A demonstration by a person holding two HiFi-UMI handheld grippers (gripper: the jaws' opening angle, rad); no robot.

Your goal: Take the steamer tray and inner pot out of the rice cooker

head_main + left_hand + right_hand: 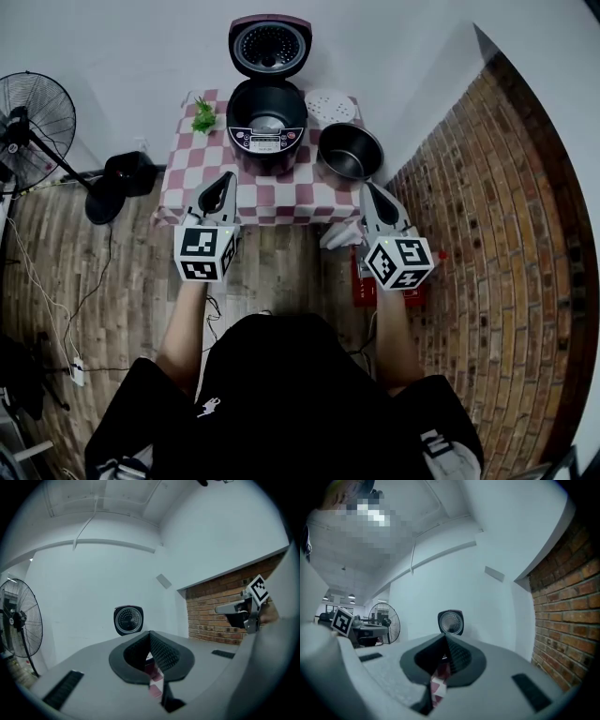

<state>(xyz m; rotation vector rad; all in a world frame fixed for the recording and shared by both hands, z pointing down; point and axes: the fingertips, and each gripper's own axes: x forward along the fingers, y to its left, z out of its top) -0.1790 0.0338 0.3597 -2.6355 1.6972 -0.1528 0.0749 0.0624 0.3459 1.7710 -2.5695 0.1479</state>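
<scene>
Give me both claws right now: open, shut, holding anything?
Left claw: closed, holding nothing.
Right claw: closed, holding nothing.

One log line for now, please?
steamer tray: out; inner pot: out; rice cooker: open; left gripper: shut, empty; right gripper: shut, empty

The dark rice cooker (267, 139) stands at the back of the checkered table (192, 187) with its lid (270, 45) swung up and open. The white, perforated steamer tray (330, 106) lies flat just to its right. The metal inner pot (350, 150) sits upright in front of the tray, beside the cooker.
</scene>
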